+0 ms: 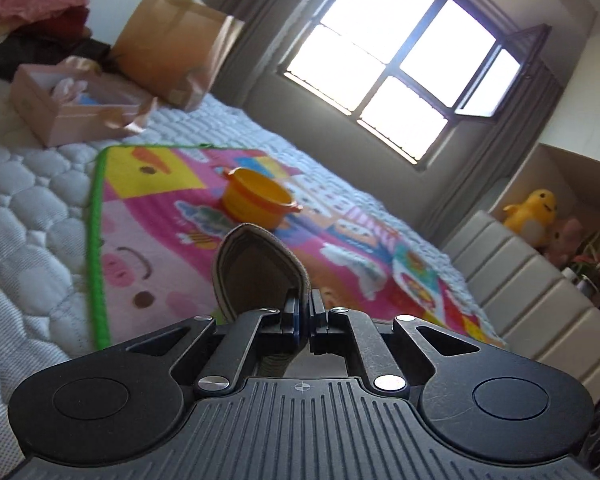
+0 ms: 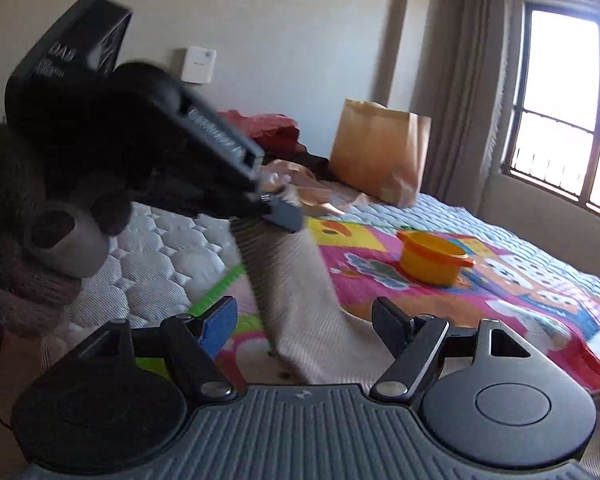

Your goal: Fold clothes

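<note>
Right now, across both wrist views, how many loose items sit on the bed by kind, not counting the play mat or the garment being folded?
Orange plastic toy pot: 1
Brown paper bag: 1
Pink open cardboard box: 1
Heap of pink, red and dark clothes: 1
Total: 4

Left gripper jaws clamped together; right gripper jaws spread wide.
</note>
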Action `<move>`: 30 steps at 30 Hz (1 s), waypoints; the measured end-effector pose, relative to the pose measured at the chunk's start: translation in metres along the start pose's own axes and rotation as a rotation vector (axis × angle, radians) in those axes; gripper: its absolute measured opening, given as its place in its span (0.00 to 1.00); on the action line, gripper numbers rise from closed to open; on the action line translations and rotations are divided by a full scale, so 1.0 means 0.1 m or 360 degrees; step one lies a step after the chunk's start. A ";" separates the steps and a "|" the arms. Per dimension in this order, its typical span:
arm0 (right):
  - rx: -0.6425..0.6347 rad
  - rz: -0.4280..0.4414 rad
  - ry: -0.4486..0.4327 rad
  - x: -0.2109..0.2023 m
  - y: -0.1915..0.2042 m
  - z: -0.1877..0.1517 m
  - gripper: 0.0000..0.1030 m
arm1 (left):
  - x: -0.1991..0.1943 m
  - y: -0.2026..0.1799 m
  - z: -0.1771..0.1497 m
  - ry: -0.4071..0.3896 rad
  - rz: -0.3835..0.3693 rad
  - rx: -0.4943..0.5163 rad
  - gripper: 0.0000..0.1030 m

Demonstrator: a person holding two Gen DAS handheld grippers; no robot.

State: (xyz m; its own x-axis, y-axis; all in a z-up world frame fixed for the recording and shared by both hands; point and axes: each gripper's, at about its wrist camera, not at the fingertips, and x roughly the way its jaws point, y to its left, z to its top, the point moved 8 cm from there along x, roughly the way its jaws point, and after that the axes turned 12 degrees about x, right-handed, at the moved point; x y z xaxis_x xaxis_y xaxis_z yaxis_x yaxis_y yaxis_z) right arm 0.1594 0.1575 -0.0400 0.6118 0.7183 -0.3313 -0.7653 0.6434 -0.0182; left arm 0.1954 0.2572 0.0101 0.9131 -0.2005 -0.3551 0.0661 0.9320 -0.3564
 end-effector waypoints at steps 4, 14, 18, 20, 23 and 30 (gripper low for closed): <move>-0.0022 -0.0073 -0.0144 0.12 -0.02 0.13 0.38 | 0.06 -0.43 0.13 -0.0020 -0.0138 0.0130 0.05; 0.0439 -0.0405 -0.0177 -0.41 -1.77 0.43 0.06 | 0.34 -0.58 0.17 -0.0117 0.0078 0.0268 0.72; 0.0636 -0.0594 -0.0226 -0.83 -2.60 0.41 0.06 | 0.63 -0.71 -0.04 -0.0010 0.0072 0.0334 0.81; 0.0734 -0.0658 -0.0216 -1.00 -2.91 0.29 0.06 | 0.83 -0.86 -0.25 0.0081 0.0023 0.0422 0.87; 0.0898 -0.0713 -0.0173 -1.17 -3.29 0.00 0.06 | 1.12 -1.09 -0.56 0.0192 -0.0010 0.0607 0.91; 0.1171 -0.0740 0.0182 -1.09 -3.39 -1.08 0.08 | 1.54 -1.07 -0.99 0.0295 0.0199 0.1115 0.97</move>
State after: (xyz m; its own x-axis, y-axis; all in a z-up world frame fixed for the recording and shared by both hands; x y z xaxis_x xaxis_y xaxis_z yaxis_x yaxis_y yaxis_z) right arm 0.3311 -0.1674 -0.0992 0.7756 0.3351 -0.5349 -0.0958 0.9001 0.4250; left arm 0.2889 0.0965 -0.0914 0.8517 -0.0698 -0.5193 0.2640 0.9133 0.3102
